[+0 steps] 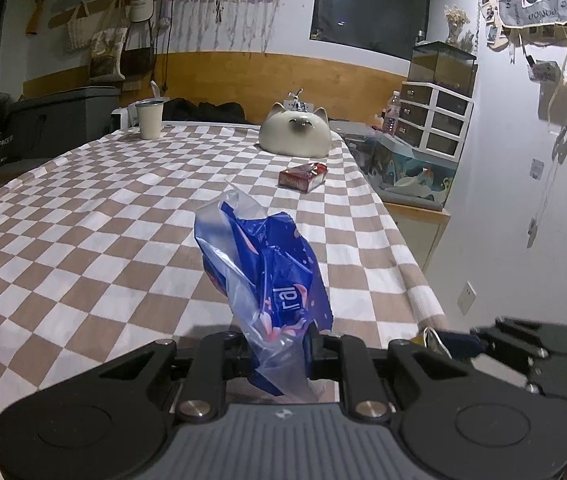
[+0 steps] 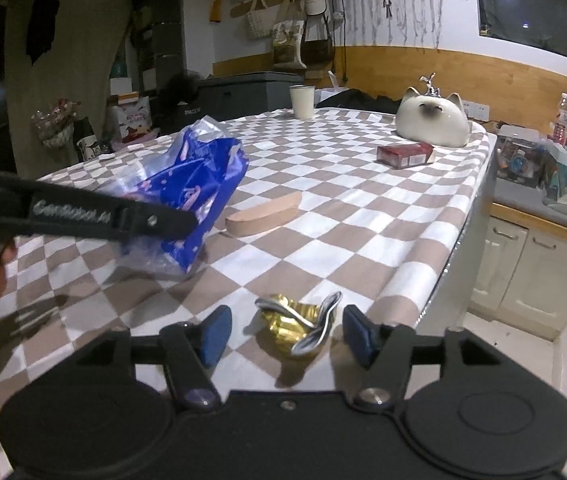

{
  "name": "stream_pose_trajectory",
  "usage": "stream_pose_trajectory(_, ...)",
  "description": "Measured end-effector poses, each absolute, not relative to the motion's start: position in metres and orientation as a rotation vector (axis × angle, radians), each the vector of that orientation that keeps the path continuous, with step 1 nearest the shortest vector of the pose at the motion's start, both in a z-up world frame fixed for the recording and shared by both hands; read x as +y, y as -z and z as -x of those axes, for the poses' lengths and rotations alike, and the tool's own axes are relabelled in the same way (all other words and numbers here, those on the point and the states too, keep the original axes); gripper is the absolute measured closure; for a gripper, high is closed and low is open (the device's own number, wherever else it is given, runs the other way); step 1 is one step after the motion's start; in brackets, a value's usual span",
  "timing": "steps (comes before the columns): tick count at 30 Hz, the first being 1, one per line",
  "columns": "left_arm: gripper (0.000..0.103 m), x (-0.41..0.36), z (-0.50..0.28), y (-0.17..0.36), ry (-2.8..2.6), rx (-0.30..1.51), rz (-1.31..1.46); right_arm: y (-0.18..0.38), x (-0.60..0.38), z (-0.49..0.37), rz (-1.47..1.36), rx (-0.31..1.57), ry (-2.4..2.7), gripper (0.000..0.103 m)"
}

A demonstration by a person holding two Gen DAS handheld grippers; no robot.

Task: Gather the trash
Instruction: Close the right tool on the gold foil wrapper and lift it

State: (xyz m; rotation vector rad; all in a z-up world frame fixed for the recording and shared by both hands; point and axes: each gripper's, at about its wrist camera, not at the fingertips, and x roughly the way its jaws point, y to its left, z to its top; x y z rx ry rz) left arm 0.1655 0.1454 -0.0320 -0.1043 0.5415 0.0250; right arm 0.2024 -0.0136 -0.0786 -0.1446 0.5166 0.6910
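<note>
the left claw (image 1: 279,356) is pinched nearly shut on the neck of a blue and clear plastic bag (image 1: 267,264), which stands up crinkled and puffy over the checked tablecloth (image 1: 95,240); it looks to be serving as the trash bag. the right claw (image 2: 283,334) sits low at the near edge of the table (image 2: 463,216), its blue-padded fingers (image 2: 215,334) standing apart on either side of a crumpled gold foil wrapper (image 2: 295,324), not touching it. so the step in hand seems to be picking up that wrapper. i'd say the next move calls for closing gently on the foil, which is thin, shiny and springy and could slip or flatten, then lifting it across to the bag's mouth, which the left claw may need to hold wider. farther up the cloth lie a rounded tan wooden block (image 2: 263,216), a red cigarette box (image 2: 403,154), a glossy ceramic cat figure (image 2: 433,122) and a pale cup (image 2: 302,101); whether any count as trash i can't tell.
</note>
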Motion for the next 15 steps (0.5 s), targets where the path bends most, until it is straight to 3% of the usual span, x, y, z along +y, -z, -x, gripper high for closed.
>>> stream_pose_trajectory(3, 0.083, 0.146, -0.163, 0.036, -0.023, 0.547, 0.110, 0.080, -0.009, -0.207, 0.162, 0.502, -0.677, 0.044)
stream_pose_trajectory(4, 0.083, 0.146, -0.163, 0.037, -0.024, 0.548, 0.111, 0.080, -0.008, -0.207, 0.169, 0.495, -0.676, 0.054)
stream_pose_trajectory(5, 0.083, 0.146, -0.163, 0.038, -0.025, 0.549, 0.113, 0.080, -0.009, -0.207, 0.171, 0.491, -0.679, 0.056)
stream_pose_trajectory(15, 0.083, 0.132, -0.157, 0.029, -0.019, 0.513, 0.098, 0.068, -0.022, -0.198, 0.140, 0.467, -0.664, 0.057)
